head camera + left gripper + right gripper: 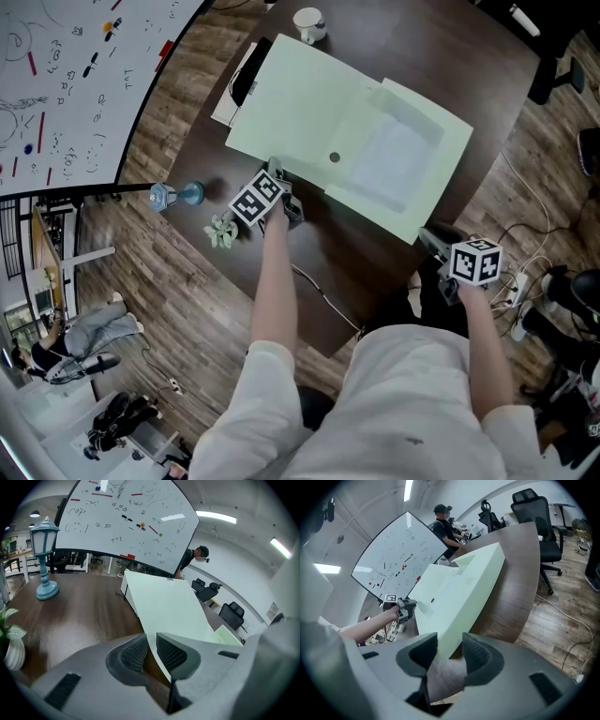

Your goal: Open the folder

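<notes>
A pale green folder (309,103) lies spread open on the dark brown table (366,272), with a pocket panel (403,159) on its right half. My left gripper (280,187) is at the front corner of the left flap. In the left gripper view the flap's thin edge (164,602) runs between the jaws of the left gripper (151,641), which stand a little apart without pinching it. My right gripper (433,239) sits at the folder's near right corner. In the right gripper view that corner (459,588) lies just past the right gripper (449,646), whose jaws are apart with bare table between them.
A white mug (309,23) stands at the table's far edge. A blue lantern ornament (176,195) and a small plant in a white vase (222,231) stand left of my left hand. A whiteboard (75,75) is at the left. Office chairs (534,513) stand past the table.
</notes>
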The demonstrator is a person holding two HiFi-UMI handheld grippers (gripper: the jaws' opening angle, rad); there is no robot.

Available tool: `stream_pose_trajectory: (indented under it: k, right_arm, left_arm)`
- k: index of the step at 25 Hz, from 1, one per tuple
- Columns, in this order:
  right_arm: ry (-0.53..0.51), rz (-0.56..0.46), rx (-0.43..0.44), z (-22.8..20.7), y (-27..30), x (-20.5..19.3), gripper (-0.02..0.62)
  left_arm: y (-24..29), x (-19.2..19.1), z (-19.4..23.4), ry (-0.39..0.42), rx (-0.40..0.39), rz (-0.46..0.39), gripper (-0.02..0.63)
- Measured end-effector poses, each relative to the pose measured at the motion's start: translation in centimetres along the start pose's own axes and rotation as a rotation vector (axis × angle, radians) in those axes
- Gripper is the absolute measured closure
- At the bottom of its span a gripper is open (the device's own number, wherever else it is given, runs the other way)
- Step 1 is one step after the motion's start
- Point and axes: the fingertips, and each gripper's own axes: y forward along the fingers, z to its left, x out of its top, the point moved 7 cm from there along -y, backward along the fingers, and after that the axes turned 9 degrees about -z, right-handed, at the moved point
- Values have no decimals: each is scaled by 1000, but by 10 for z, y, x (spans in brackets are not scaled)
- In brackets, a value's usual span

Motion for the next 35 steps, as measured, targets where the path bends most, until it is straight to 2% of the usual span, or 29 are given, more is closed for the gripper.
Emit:
stream_pose_trajectory:
  k: [7,14,21,25,35]
  right_arm:
    - [-13,-14,-17,0,-4,4,430]
    - [-32,-32,-25,3,-12,12,430]
    - [-48,-68,-18,10,-20,22,431]
    - [-65,-91,-10,13,-28,33,433]
    - [-138,-122,51,24,-46,65,439]
  left_arm:
    - [-16,4,-11,54,-23,-62,543]
    - [-25,11,-26,91,-77,-95,469]
    - [-35,16,-32,118,-103,-119,434]
    - [-46,18,-33,162,-109,-121,428]
    - [-97,18,-51,188,-99,-175,426]
